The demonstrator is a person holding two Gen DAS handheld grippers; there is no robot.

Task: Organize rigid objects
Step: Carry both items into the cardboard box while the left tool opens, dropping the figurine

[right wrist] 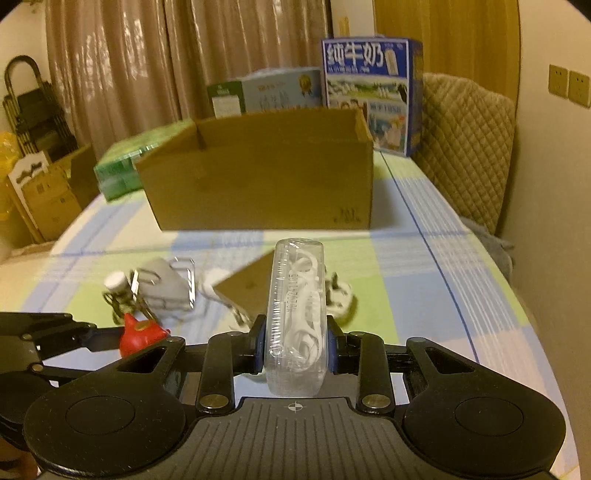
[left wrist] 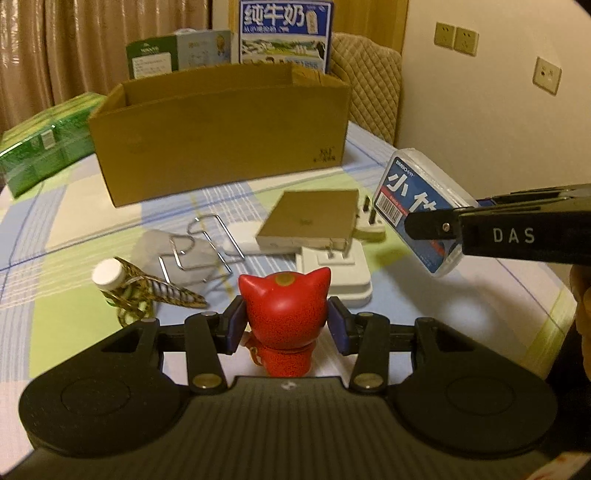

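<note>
Two items up, rest on table.
Your red cat figurine (left wrist: 284, 299) upright, clamped; clear plastic case (right wrist: 297, 317) with blue label on edge, clamped; open cardboard box (left wrist: 221, 129) behind.

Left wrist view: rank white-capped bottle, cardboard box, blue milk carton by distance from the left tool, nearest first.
From the left tool, shut on the red figurine:
1. White-capped bottle, just ahead, left.
2. Cardboard box, mid-table, straight ahead.
3. Blue milk carton, behind the box.

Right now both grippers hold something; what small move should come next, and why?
Probably carry both forward over the open cardboard box: the left gripper clamps the red cat figurine, the right gripper clamps the clear floss-pick case, both lifted off the table.
</note>
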